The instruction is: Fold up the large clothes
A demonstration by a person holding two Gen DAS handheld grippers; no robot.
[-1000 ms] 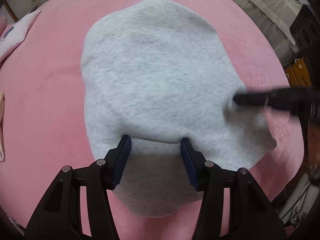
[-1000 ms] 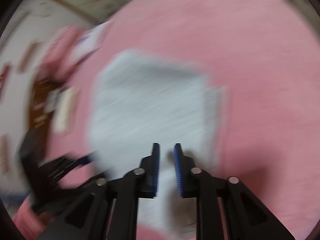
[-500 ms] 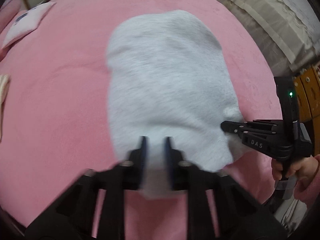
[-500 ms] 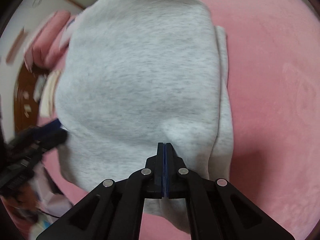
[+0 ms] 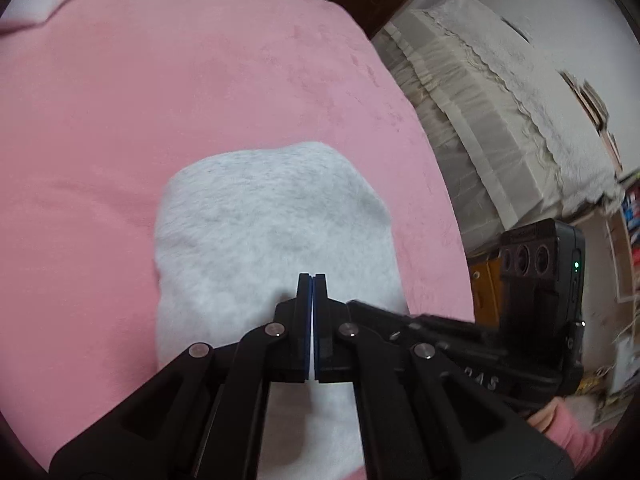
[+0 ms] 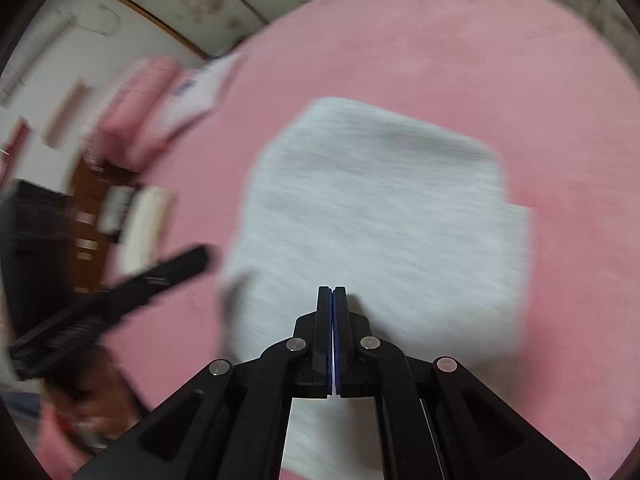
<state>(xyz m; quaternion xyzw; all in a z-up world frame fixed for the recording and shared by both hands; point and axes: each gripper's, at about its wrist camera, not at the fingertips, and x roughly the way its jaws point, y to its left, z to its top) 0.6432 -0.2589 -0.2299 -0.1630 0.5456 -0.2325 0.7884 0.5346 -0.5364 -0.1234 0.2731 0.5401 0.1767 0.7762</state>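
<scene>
Pink bedspread (image 5: 200, 100) covers the bed that carries the grey sweatshirt (image 5: 272, 220), which lies near the middle of the bed with its near hem raised toward me. A second ago my left tool (image 5: 312, 280) stood apart astride that hem; it is now pinched together on the fabric, and my right tool (image 6: 332, 292) is likewise clamped on the hem beside it. With both tools gripping, I judge the hem ready to be carried over for the next fold.
</scene>
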